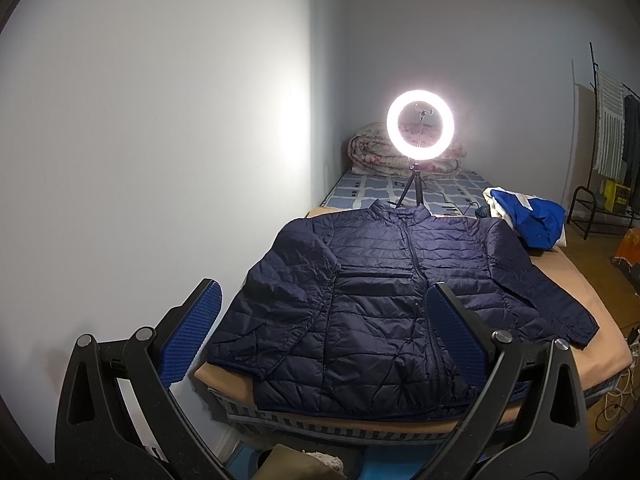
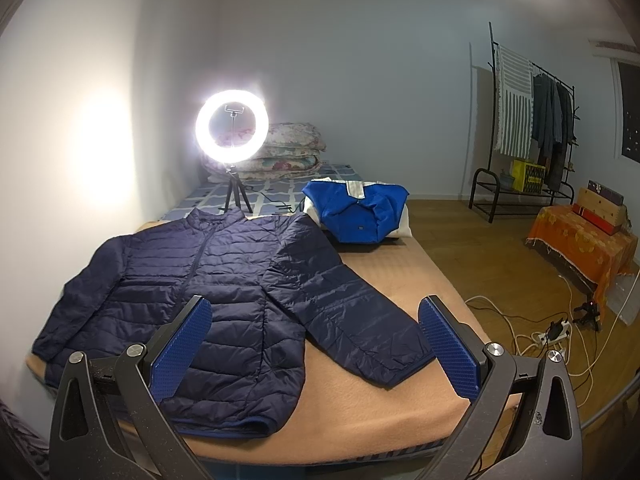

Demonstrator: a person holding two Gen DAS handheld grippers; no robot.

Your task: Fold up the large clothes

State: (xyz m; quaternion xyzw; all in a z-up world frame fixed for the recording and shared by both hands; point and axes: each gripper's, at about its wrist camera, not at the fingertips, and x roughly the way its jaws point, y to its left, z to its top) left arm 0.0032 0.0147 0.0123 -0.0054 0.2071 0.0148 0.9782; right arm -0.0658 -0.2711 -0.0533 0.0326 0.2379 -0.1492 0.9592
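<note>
A bed (image 2: pixel 400 272) covered with a tan blanket fills the middle of both views, set against a pale wall on the left. On the blanket a navy quilted jacket (image 1: pixel 384 280) is laid flat, front side up and zipped, with its collar at the far end and its hem at the near edge of the bed. Both sleeves are spread outward; the right sleeve (image 2: pixel 352 312) is angled down toward the near right corner, and the left sleeve (image 1: pixel 280 284) lies close along the body beside the wall. Beyond the jacket a blue garment (image 2: pixel 356 212) is heaped, and a lit ring light (image 2: pixel 232 126) stands on a small tripod in front of folded quilts. The left gripper (image 1: pixel 320 328) is held wide, with nothing between its blue pads, above the near left part of the jacket. The right gripper (image 2: pixel 316 344) is likewise spread wide and unloaded, hovering over the right sleeve's cuff end. No fold appears to be made yet. For a tidy first fold, the cuff is probably best pinched through both layers and carried across the chest, while the shoulder is kept pinned so that the slippery shell is not dragged off line. Puffy quilting is likely to spring back, so each crease should be pressed down.
</note>
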